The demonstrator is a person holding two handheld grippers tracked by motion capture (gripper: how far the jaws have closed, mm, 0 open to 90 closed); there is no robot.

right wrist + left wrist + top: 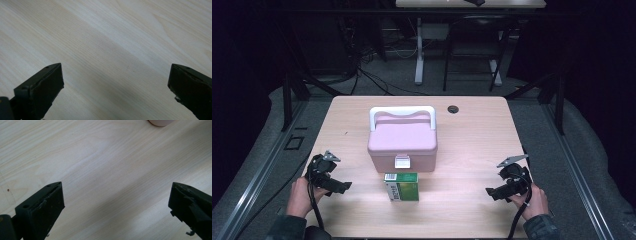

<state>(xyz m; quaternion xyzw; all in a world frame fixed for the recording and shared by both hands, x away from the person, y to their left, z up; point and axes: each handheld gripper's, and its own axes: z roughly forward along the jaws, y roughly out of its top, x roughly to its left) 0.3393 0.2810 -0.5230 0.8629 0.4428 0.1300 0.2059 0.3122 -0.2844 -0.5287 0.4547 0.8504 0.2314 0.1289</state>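
A pink box (pixel 402 143) with a white handle and a white front latch stands shut at the middle of the wooden table (pixel 472 130). Just in front of it a small green carton (pixel 402 186) stands upright. My left gripper (pixel 343 187) rests low at the table's left front, held by a hand, pointing toward the carton; its jaws stand wide open over bare wood (pixel 116 187), with a pink corner of the box (pixel 160 122) at the top edge. My right gripper (pixel 490 192) sits at the right front, also open over bare wood (pixel 116 67).
A round cable hole (pixel 453 109) lies in the table's far right part. Beyond the table are dark floor, cables and the legs of another desk (pixel 419 60). Wide bare wood lies on either side of the box and the carton.
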